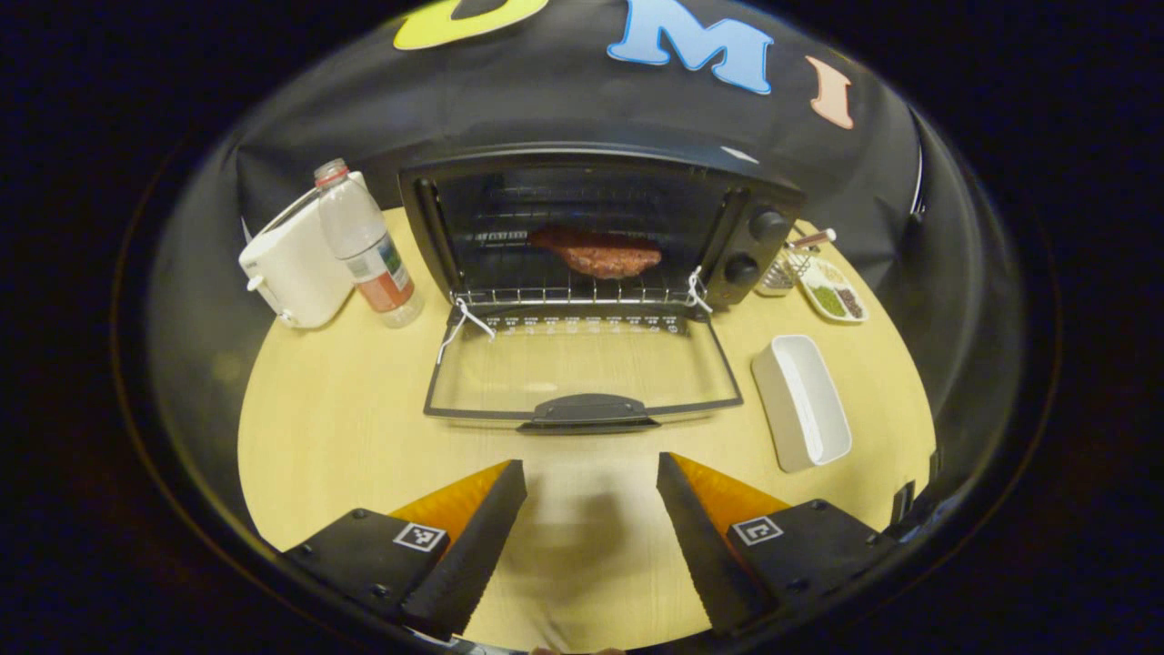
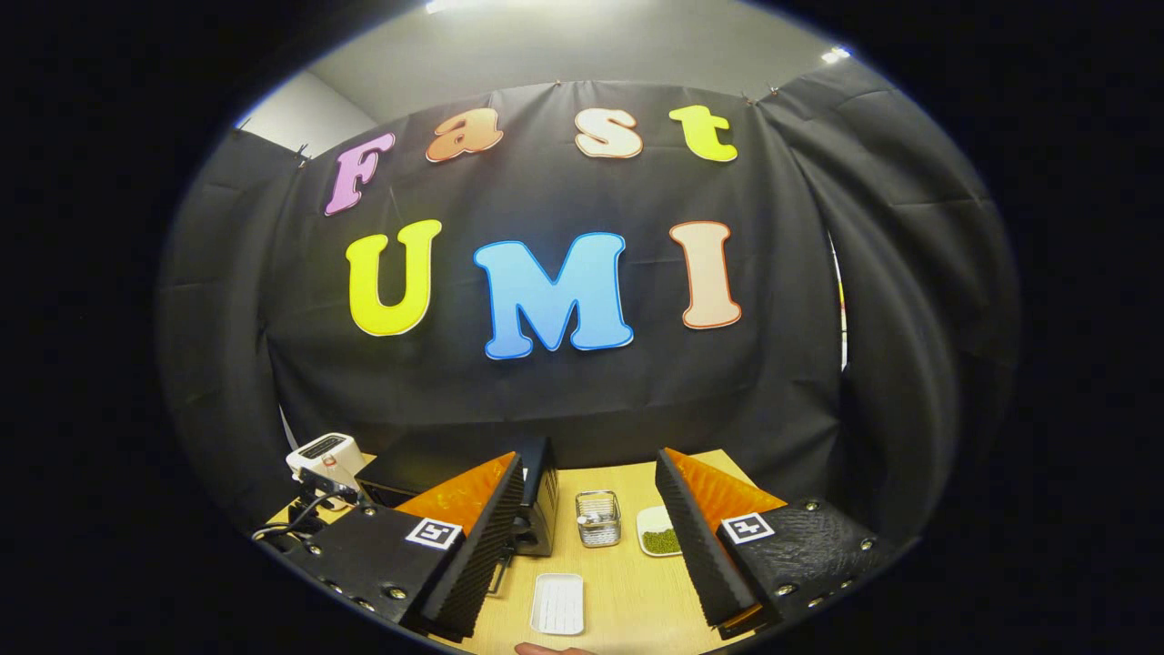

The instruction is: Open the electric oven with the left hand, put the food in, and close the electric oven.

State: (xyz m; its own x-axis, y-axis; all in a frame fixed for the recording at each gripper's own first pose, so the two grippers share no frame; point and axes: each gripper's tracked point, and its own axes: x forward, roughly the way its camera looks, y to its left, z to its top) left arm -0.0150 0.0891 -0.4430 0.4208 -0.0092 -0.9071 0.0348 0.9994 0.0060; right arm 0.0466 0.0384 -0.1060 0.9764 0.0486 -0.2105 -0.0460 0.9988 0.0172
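Observation:
The black electric oven (image 1: 755, 196) stands at the back of the round wooden table (image 1: 327, 418), its glass door (image 1: 582, 368) folded flat onto the tabletop with the handle (image 1: 587, 409) toward me. A reddish-brown slab of meat (image 1: 598, 253) lies on the wire rack (image 1: 573, 293) inside. My left gripper (image 1: 591, 537) hovers open in front of the door handle, nothing between its fingers. My right gripper (image 2: 589, 537) is open too, held high and empty, with the oven (image 2: 538, 496) behind its left finger and the white tray (image 2: 557, 602) below.
A white appliance (image 1: 291, 264) and a plastic bottle (image 1: 364, 244) stand left of the oven. To the oven's right are an empty white rectangular tray (image 1: 800, 400), a dish of green and dark bits (image 1: 837, 296) and a small wire basket (image 1: 780, 273).

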